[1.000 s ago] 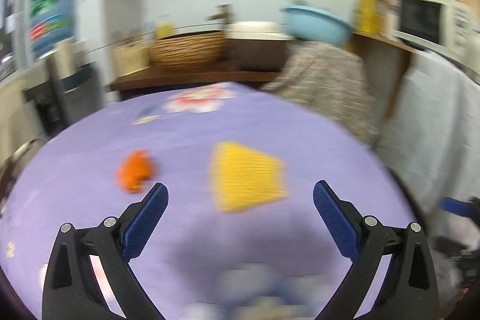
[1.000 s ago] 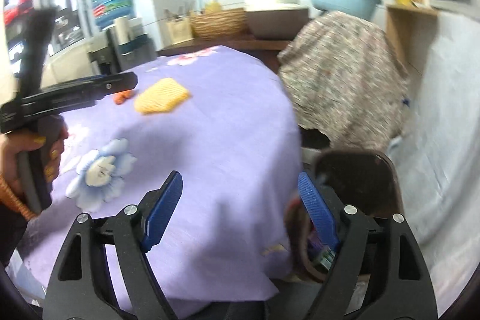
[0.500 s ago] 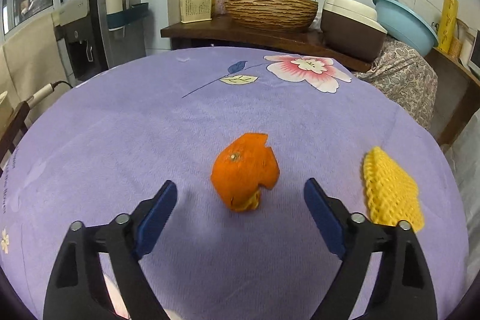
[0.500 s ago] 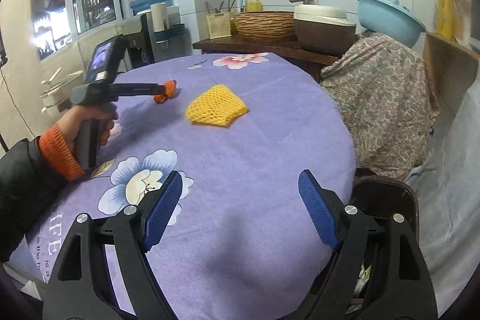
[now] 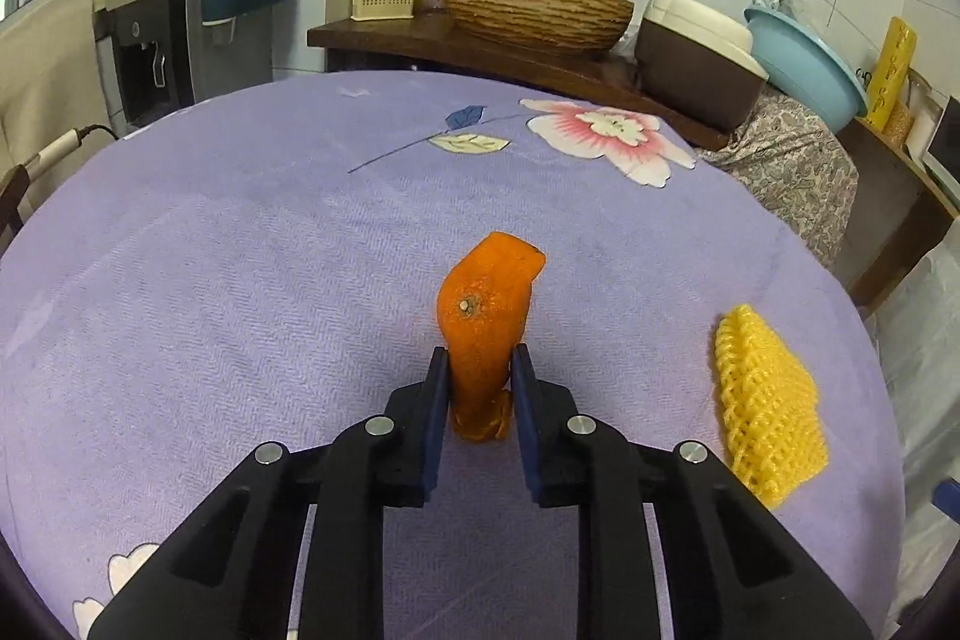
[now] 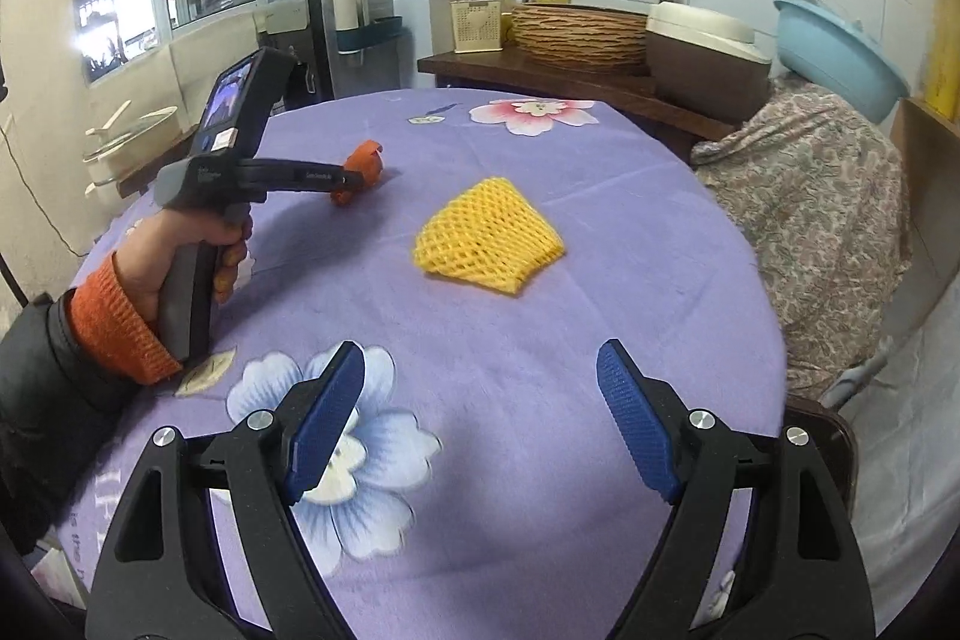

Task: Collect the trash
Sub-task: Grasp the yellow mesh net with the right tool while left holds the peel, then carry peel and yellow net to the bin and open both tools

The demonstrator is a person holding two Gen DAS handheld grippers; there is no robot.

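My left gripper (image 5: 479, 364) is shut on an orange peel (image 5: 486, 316), squeezed between its blue pads just above the purple tablecloth (image 5: 240, 280). The peel also shows in the right wrist view (image 6: 360, 169) at the tip of the left gripper (image 6: 348, 184). A yellow foam fruit net (image 5: 765, 412) lies on the cloth to the right of the peel; it sits mid-table in the right wrist view (image 6: 489, 238). My right gripper (image 6: 480, 424) is open and empty over the near part of the table, short of the net.
A dark bin (image 6: 828, 436) shows at the table's right edge by a chair draped in patterned cloth (image 6: 828, 196). A counter behind holds a wicker basket (image 5: 534, 4), a rice cooker (image 5: 696, 52) and a blue basin (image 5: 804, 64). A water dispenser (image 5: 180, 34) stands at left.
My left gripper swung from the yellow net to the orange peel, then closed on it. My right gripper turned from the bin side toward the table and stayed open.
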